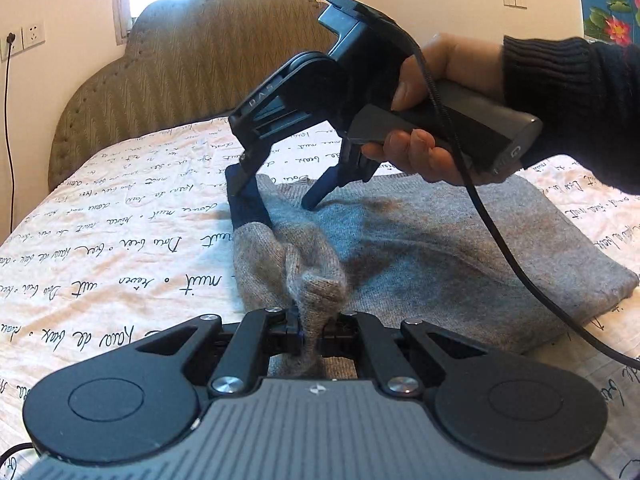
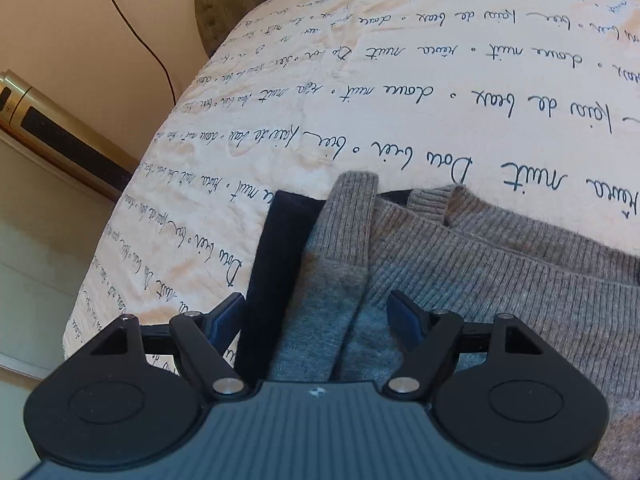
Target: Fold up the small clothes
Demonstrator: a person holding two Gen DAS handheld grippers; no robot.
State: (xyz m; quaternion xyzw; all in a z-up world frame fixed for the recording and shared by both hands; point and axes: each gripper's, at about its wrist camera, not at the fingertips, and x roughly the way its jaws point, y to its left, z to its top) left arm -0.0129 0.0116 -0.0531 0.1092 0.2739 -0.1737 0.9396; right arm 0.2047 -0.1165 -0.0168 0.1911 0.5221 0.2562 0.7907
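A small grey knit sweater (image 1: pixel 440 248) with a dark navy part (image 1: pixel 248 208) lies on the bed. My left gripper (image 1: pixel 311 334) is shut on a pinched fold of the sweater's near edge. My right gripper (image 1: pixel 276 196) is open, its fingertips pressed down on the sweater's far left end, one on the navy strip, one on the grey knit. In the right wrist view the right gripper (image 2: pixel 316 316) is open and straddles a folded grey sleeve (image 2: pixel 344 240) and the navy strip (image 2: pixel 276 264), next to the sweater's ribbed collar (image 2: pixel 440 204).
The bed has a cream sheet (image 1: pixel 120 248) printed with black script. A padded olive headboard (image 1: pixel 192 64) stands behind. A wall socket with a black cord (image 1: pixel 8 120) is at left. A gold and black appliance (image 2: pixel 52 128) stands beside the bed.
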